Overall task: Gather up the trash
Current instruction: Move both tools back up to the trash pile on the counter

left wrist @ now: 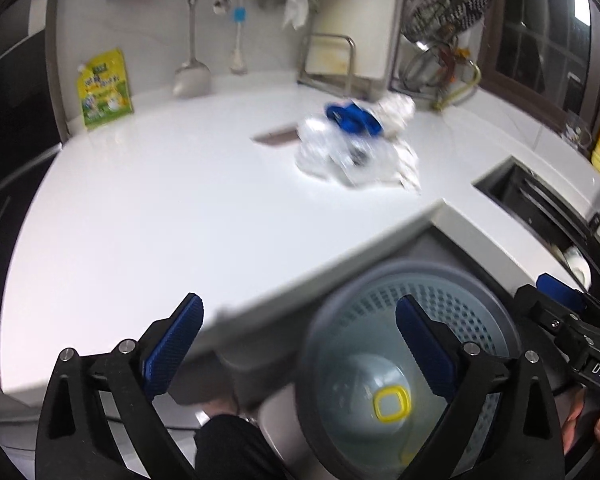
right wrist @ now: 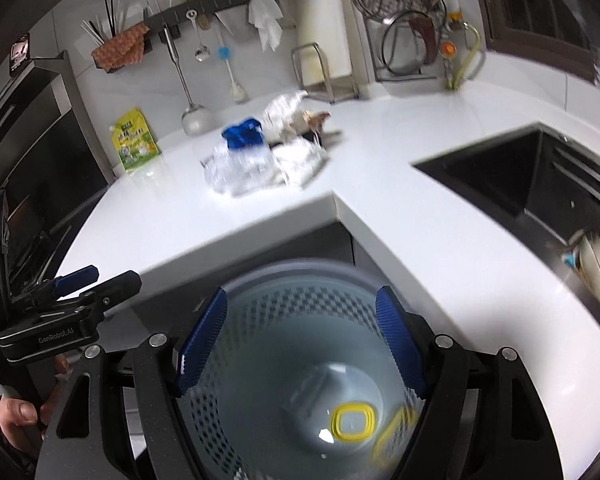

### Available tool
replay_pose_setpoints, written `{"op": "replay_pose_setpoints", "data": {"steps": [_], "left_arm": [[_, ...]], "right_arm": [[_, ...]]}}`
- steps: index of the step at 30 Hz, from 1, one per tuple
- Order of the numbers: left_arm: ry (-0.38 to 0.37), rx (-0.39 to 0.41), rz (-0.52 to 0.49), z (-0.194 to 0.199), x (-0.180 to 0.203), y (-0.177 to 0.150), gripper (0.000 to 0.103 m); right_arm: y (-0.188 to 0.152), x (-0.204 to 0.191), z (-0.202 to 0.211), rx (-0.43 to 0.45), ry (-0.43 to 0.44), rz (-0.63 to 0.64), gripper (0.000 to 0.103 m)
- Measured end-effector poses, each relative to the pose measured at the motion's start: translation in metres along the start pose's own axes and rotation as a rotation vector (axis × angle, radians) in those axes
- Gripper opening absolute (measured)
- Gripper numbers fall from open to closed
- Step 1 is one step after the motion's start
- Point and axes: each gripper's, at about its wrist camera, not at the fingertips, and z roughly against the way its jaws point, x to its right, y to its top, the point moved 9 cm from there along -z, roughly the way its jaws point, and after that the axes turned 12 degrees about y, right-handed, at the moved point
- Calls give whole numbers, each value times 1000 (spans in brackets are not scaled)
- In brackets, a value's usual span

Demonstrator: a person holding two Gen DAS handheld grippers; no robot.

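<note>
A: Left gripper (left wrist: 298, 344) and right gripper (right wrist: 300, 344) both spread, empty, above the wastebasket (right wrist: 300, 360) (yellow ring (right wrist: 353, 422) inside).

B: Drop looks done; next, reach the crumpled wrappers (right wrist: 260, 160) heaped on the surface (left wrist: 160, 200).

Left gripper (left wrist: 298, 346), black-framed with blue ribbed pads: jaws spread wide, nothing between them, angled downward. Right gripper (right wrist: 302, 340), same build: jaws well apart, empty, tilted downward. A bare hand (right wrist: 18, 414) grips the left gripper's handle.
</note>
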Motion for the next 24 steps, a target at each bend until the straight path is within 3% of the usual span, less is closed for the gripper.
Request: {"op": "replay_pose_setpoints", "data": {"steps": [11,24], "left_arm": [[45,57,45,-27,-35,61,96],[40,73,60,-61,-17,104,96]], "right_arm": [[63,-7,-39,28,-22,51,74],[136,15,-93,28,-43,71,73]]}}
